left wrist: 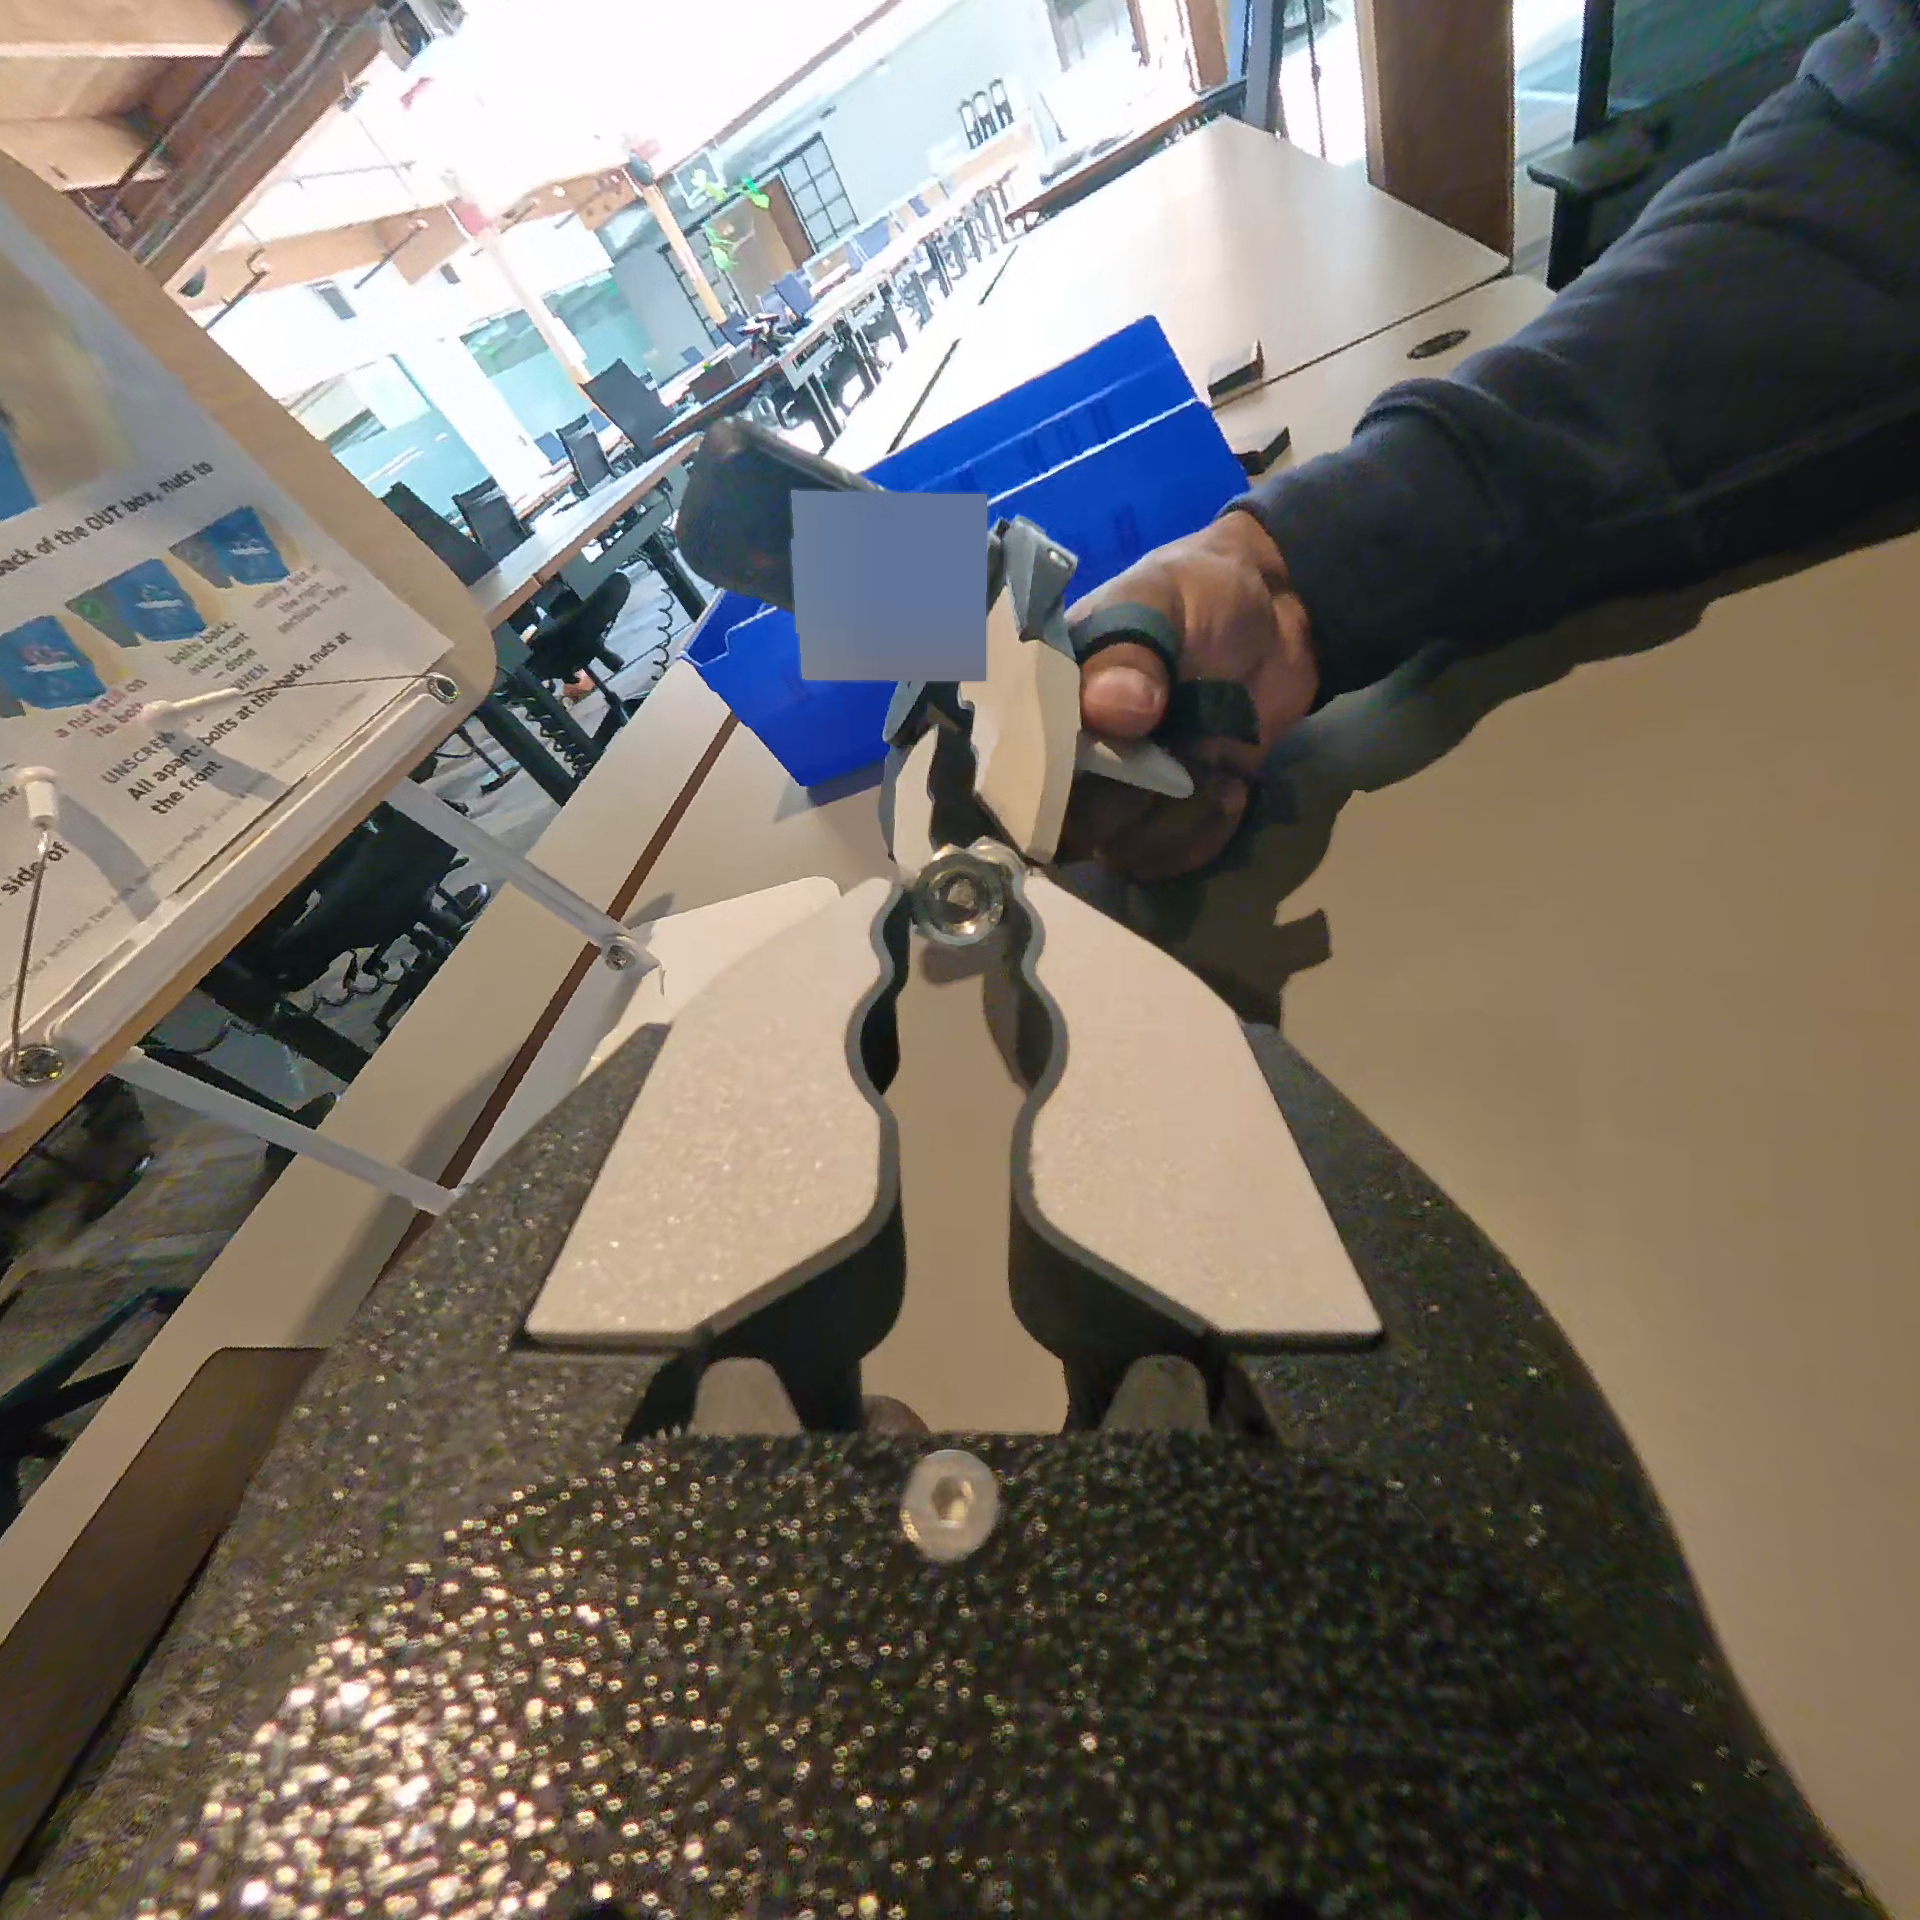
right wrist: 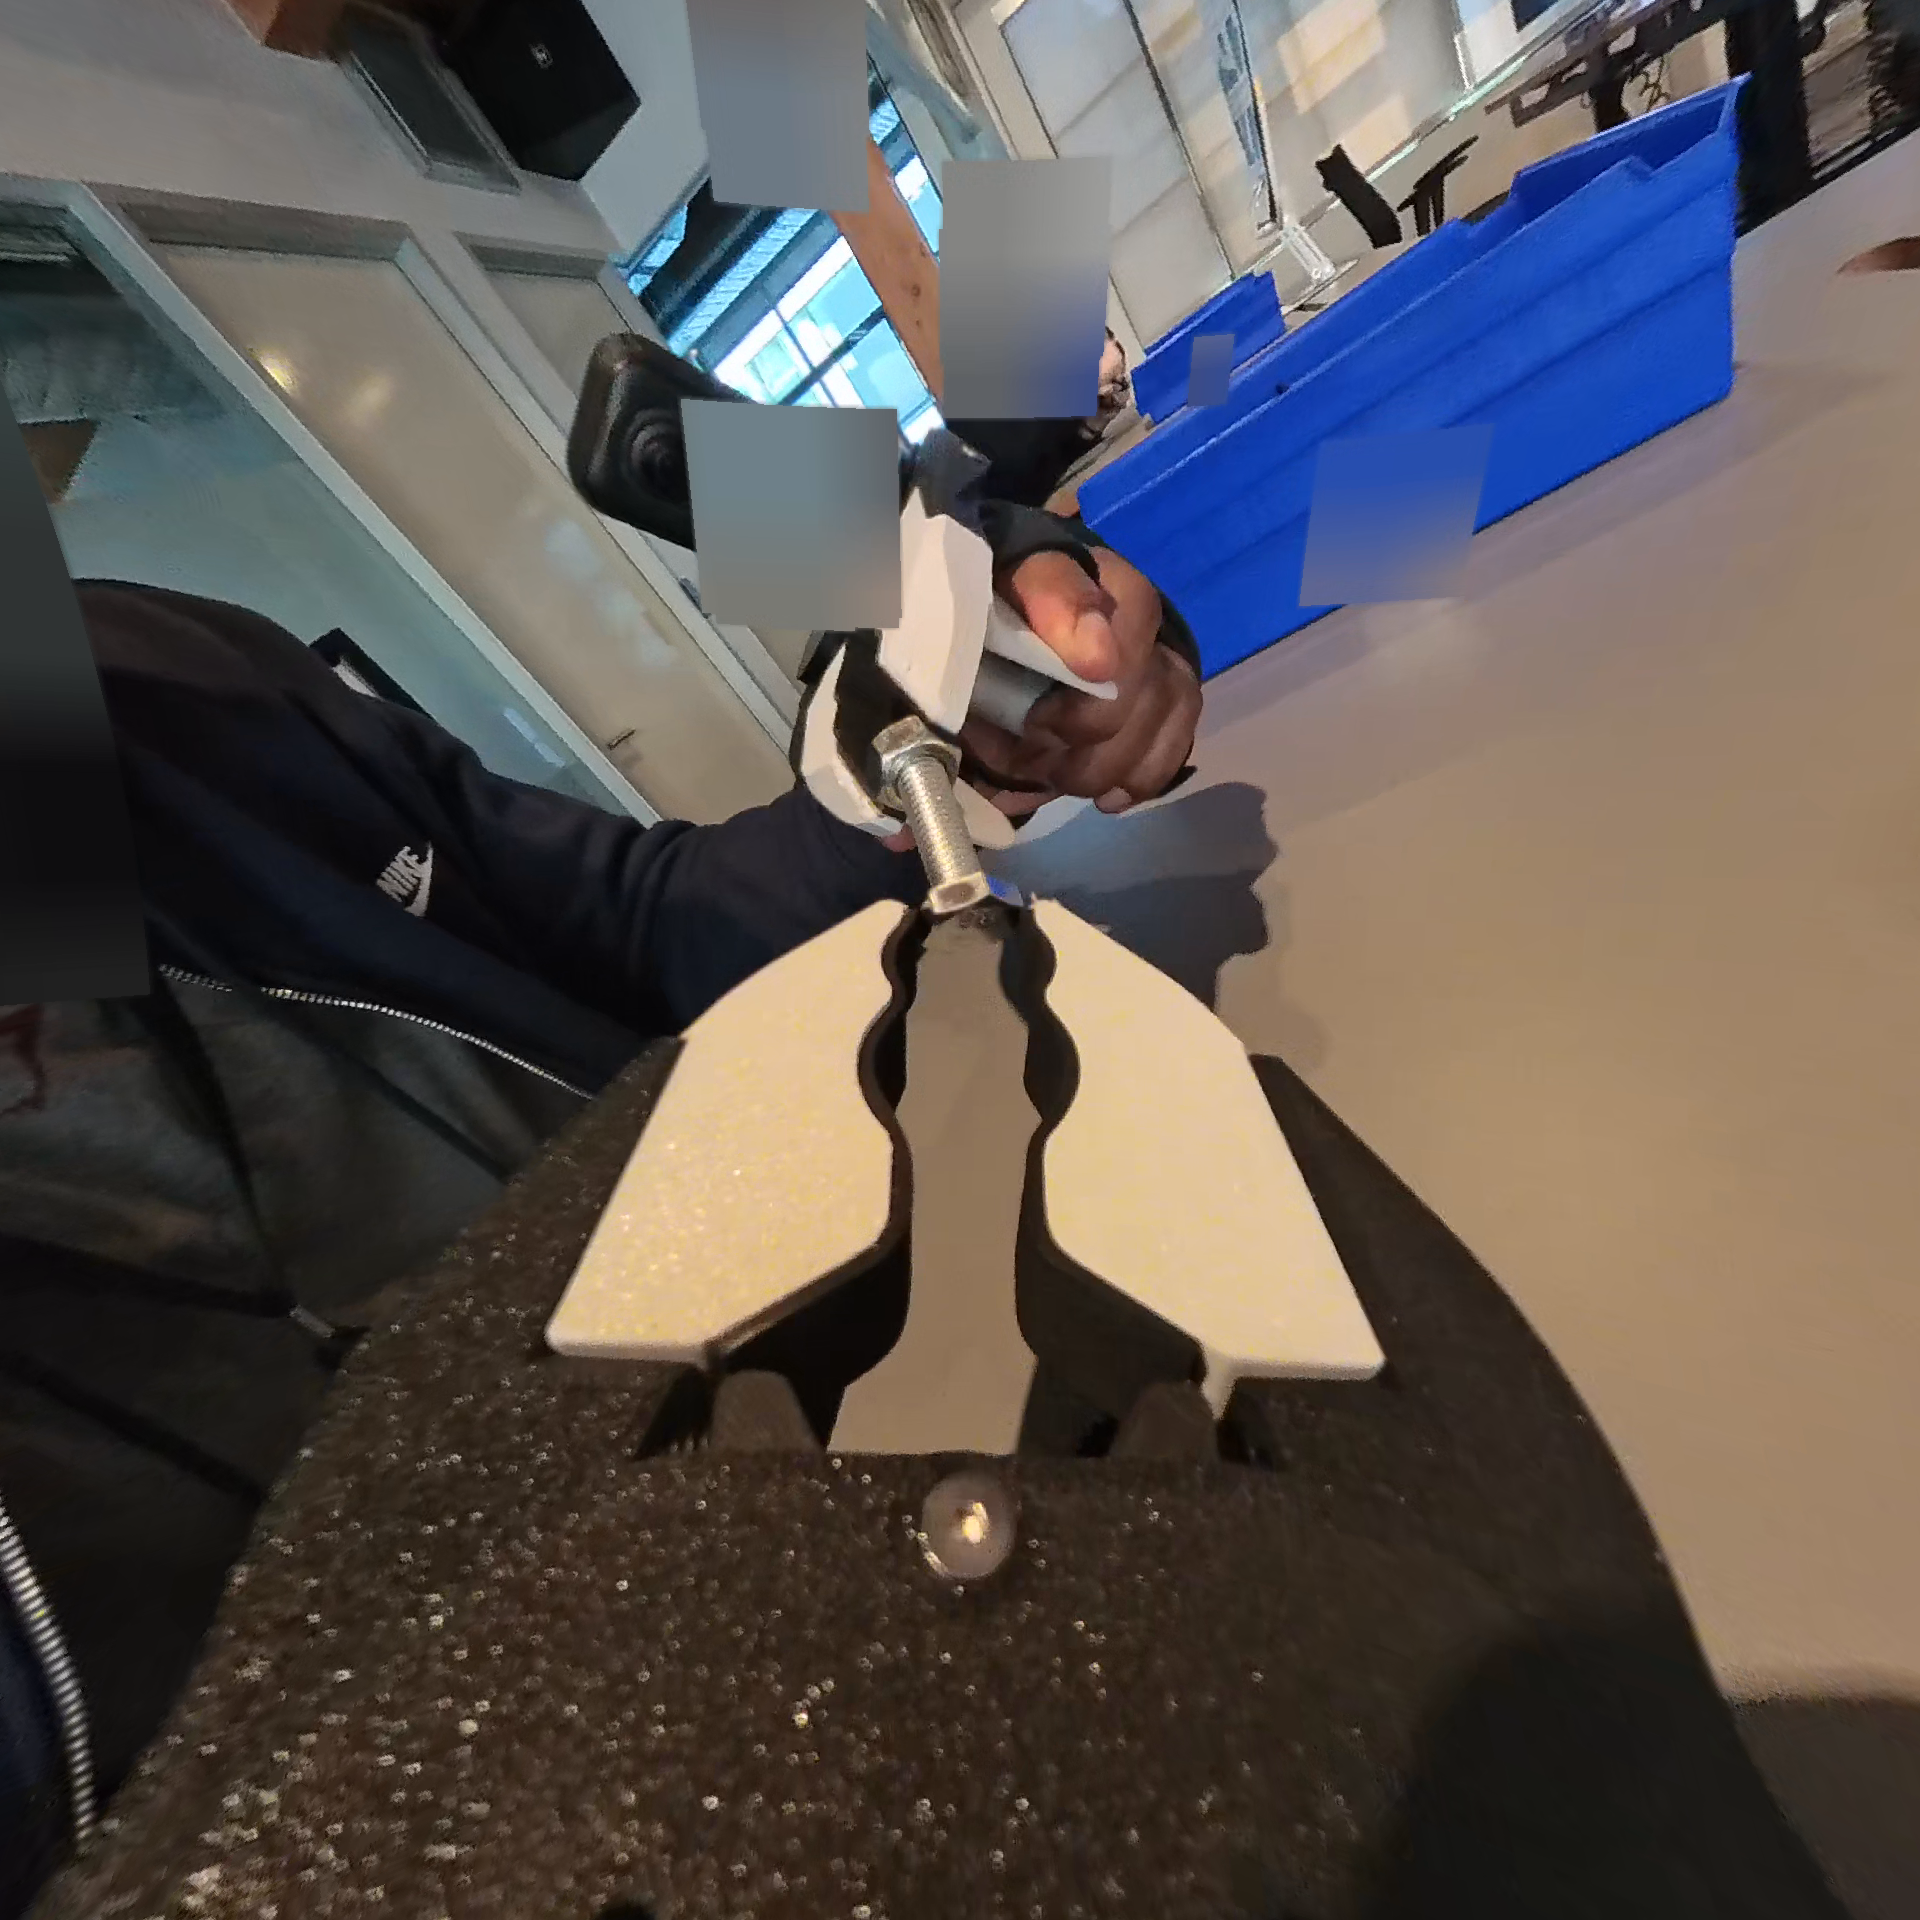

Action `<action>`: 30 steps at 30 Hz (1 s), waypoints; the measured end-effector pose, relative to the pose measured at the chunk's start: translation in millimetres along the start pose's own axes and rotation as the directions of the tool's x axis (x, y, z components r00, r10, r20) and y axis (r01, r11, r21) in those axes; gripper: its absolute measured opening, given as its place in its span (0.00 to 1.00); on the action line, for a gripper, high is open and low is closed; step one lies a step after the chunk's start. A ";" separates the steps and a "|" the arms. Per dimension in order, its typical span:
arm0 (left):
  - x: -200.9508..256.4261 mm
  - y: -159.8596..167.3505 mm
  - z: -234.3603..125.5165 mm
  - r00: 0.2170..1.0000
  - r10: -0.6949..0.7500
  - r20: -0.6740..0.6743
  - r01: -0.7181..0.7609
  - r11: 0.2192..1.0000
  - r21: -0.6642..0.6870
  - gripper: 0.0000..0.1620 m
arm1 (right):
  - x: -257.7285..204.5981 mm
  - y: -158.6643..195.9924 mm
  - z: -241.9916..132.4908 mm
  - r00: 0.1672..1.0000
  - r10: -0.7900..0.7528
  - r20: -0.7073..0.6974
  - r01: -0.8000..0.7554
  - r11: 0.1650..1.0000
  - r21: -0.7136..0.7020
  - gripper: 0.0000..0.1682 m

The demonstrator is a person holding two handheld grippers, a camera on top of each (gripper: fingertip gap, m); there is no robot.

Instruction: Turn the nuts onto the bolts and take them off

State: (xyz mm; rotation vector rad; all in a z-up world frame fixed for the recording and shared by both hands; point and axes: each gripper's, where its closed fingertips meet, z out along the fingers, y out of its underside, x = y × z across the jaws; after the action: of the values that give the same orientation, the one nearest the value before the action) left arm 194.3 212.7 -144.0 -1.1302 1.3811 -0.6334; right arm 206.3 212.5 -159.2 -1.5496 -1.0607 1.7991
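A steel bolt [right wrist: 935,821] is held in the air between the two grippers, above the table. My right gripper [right wrist: 971,906] is shut on the bolt's hex head. The threaded shank runs away from it to a hex nut [right wrist: 912,746] at the far end. My left gripper [left wrist: 956,899] is shut on that nut [left wrist: 956,906], which I see end on with its hole facing me. In the left wrist view the right gripper [left wrist: 961,831] shows just behind the nut, held by a hand in a dark sleeve. The left gripper [right wrist: 914,790] also shows in the right wrist view.
A blue plastic bin [left wrist: 1039,499] stands on the beige table [left wrist: 1558,1039] behind the grippers; it also shows in the right wrist view [right wrist: 1455,364] with a second blue bin [right wrist: 1205,364] farther off. A board with an instruction sheet [left wrist: 156,675] stands at the left. My left and right fingertips are right by each other.
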 end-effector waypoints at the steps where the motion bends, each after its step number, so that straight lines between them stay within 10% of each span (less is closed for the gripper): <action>1: 0.0 0.0 -0.2 1.000 0.003 0.001 -0.003 1.000 -0.002 0.10 | -0.1 -0.2 0.0 1.000 0.002 0.002 -0.002 1.000 0.002 0.10; 30: -10.9 8.8 3.1 0.953 -0.300 -0.035 0.301 0.953 0.026 0.10 | 17.0 -4.8 -2.3 0.886 -0.364 -0.286 0.348 0.931 -0.106 0.10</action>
State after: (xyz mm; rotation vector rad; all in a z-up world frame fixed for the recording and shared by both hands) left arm 193.3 226.6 -147.6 -1.3235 1.2293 -0.8908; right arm 204.8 229.3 -164.8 -1.4842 -1.1583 1.2509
